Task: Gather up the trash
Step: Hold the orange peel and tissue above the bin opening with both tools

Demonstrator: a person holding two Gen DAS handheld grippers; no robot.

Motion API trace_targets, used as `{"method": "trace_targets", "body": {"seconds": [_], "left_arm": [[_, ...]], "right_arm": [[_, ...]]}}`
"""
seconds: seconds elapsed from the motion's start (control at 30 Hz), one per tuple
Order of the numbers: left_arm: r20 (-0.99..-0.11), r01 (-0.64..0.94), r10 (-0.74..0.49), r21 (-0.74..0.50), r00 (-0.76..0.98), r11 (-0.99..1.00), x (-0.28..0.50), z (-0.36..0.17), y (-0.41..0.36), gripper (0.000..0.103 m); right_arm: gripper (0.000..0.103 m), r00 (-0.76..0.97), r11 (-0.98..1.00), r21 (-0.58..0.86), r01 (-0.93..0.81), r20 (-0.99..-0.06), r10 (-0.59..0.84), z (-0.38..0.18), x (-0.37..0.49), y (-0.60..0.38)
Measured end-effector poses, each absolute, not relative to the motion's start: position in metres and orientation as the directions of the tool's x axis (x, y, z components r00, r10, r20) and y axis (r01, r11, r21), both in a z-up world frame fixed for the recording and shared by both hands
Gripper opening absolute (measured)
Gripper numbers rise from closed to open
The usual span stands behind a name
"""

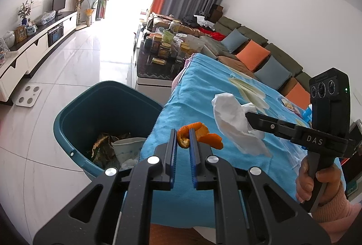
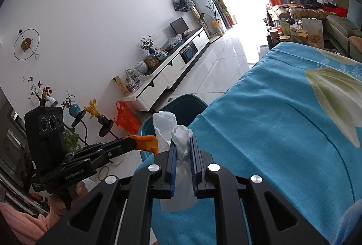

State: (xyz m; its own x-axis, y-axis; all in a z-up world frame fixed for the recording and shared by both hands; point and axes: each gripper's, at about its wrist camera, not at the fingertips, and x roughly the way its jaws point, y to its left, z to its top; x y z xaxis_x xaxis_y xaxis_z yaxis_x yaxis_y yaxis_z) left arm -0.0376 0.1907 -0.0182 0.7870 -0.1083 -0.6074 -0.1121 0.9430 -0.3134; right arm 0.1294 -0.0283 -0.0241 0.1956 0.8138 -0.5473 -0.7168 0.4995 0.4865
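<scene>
- The left claw [image 1: 183, 143] is clamped on a piece of orange peel [image 1: 199, 135].
- The peel is bright orange and curly. One end is pinched between the blue pads, and the rest curls out past the tips to the right.
- The right claw [image 2: 183, 147] is clamped on a white tissue [image 2: 181, 134].
- The tissue is thin and crumpled. A bunched part sticks up past the tips, and a flat part hangs down under the claw.
- In the left wrist view the tissue [image 1: 233, 118] looks like a big, floppy white sheet that hangs from the tip of the right claw [image 1: 248, 117].
- In the right wrist view the peel [image 2: 147, 141] sticks out of the end of the left claw [image 2: 133, 143], just beside the tissue.
- A hand [image 1: 314, 179] in a pink sleeve holds the handle of the right claw.
- Both claws are up above the edge of a tabletop with a blue cloth [image 1: 203, 95] that has pale leaf shapes on it.
- A dark teal bin [image 1: 74, 109] stands on the white tile floor just beside that edge, below and to the left of the peel.
- Inside the bin are a white paper cup [image 1: 127, 147] and some brown scraps [image 1: 106, 143].
</scene>
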Motion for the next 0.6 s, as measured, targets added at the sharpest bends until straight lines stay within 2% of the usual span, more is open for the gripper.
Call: {"method": "trace_targets", "body": {"seconds": [0.6], "left_arm": [[-0.603, -0.160, -0.064, -0.310, 0.795, 0.937, -0.043, -0.016, 0.209, 0.011]], "right_arm": [[0.010, 0.168, 0.476, 0.478, -0.738, -0.553, 0.816, -0.024, 0.133, -0.007]]}}
